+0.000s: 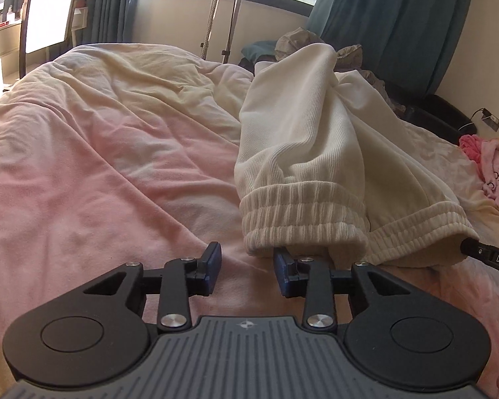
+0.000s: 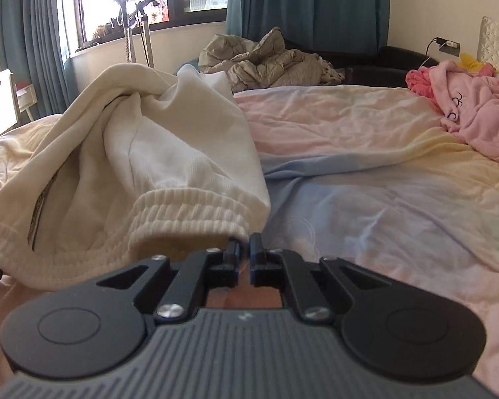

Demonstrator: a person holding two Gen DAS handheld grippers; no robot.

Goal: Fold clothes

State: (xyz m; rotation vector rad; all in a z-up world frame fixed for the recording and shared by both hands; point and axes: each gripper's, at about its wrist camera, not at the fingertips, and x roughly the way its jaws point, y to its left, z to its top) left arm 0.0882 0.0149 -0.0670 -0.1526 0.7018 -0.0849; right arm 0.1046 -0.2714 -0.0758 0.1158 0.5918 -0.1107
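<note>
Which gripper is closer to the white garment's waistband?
Right. The right gripper is nearly closed at the waistband edge; whether it pinches fabric is unclear. The left gripper is open, just short of it.

Ahead and left of my open left jaws, bare pink duvet point(image 1: 99, 153) lies clear. A bunched white garment point(image 1: 302, 153) blocks their right; its ribbed waistband point(image 2: 189, 212) crowds my right jaws.

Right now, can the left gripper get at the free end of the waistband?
Probably yes. The left gripper is open, its right finger already at the ribbed waistband of the white garment, nothing between. The right gripper pinches the other end.
</note>
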